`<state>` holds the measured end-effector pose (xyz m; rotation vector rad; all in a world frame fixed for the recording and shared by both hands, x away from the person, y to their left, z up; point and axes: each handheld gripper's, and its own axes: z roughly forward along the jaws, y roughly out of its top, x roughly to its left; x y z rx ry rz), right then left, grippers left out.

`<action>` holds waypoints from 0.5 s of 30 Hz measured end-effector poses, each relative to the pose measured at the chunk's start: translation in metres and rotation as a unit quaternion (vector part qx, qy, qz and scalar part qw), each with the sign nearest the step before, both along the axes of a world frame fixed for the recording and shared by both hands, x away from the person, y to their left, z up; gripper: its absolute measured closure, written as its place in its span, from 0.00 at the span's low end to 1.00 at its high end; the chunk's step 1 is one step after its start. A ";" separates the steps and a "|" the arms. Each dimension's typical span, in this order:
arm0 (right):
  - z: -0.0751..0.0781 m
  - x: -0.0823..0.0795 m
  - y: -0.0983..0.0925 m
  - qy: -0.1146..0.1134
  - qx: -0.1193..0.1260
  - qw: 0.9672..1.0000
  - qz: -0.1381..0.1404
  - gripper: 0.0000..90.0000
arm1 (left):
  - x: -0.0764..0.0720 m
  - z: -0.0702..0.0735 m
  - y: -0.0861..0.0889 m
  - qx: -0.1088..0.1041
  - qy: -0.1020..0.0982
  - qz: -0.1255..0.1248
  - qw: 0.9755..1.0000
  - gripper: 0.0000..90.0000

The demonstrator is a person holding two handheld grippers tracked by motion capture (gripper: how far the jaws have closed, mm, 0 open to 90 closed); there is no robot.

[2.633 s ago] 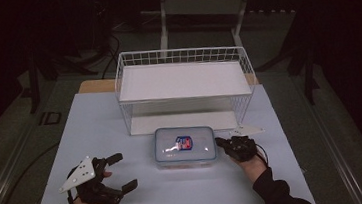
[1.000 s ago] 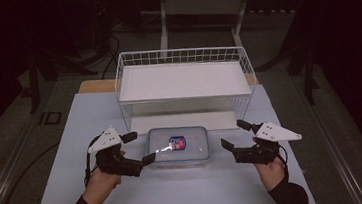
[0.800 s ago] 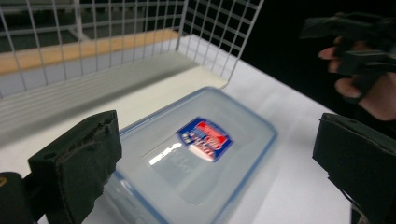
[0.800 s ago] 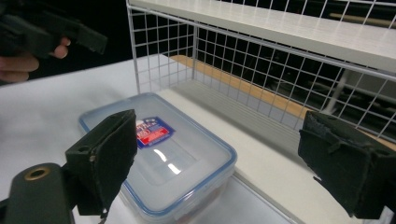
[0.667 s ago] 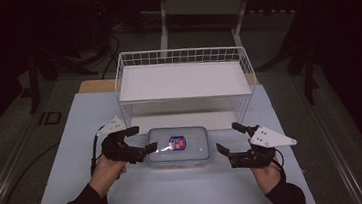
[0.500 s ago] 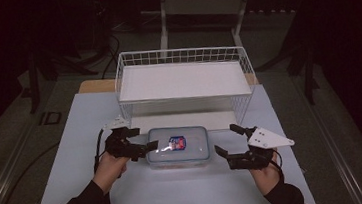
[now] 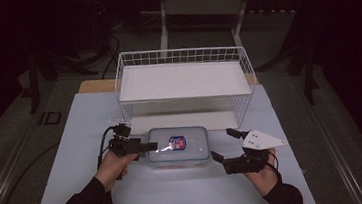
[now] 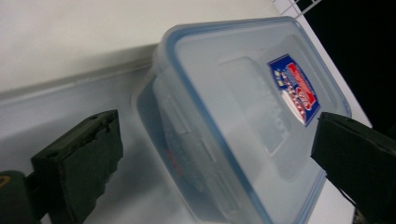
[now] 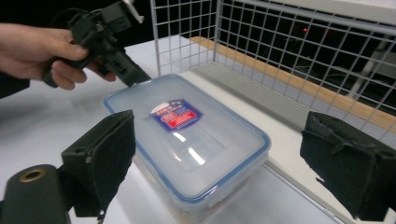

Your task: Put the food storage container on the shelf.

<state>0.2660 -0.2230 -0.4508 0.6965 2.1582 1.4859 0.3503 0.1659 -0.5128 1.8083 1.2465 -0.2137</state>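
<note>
Left tool (image 7: 149,146) wide at box (image 7: 178,145) edge | right tool (image 7: 223,145) wide, apart

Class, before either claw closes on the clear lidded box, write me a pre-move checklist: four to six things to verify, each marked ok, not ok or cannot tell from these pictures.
1. Left claw open and lined up on the box: ok; jaws stand wide, straddling its left end, in the left gripper view.
2. Right claw open: ok; jaws spread wide, off the box's right end.
3. Pads touching the box: not ok yet on the right; cannot tell on the left.
4. Lid seated all round: ok where the blue rim shows; latches cannot tell.
5. Box flat on the table: ok.
6. Wire basket clear of both claws: ok; it stands behind the box.
</note>
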 end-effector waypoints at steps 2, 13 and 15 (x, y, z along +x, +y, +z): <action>-0.001 0.000 0.001 -0.002 -0.006 1.000 -0.002 0.11 | 0.003 -0.004 0.003 -0.006 0.017 0.005 1.000 0.08; -0.002 0.002 0.000 0.023 -0.003 1.000 0.001 0.11 | 0.009 -0.009 0.007 -0.056 0.050 -0.019 0.997 0.41; -0.003 0.003 0.000 0.031 -0.002 1.000 0.001 0.11 | 0.009 -0.009 0.006 -0.054 0.055 -0.018 0.997 0.43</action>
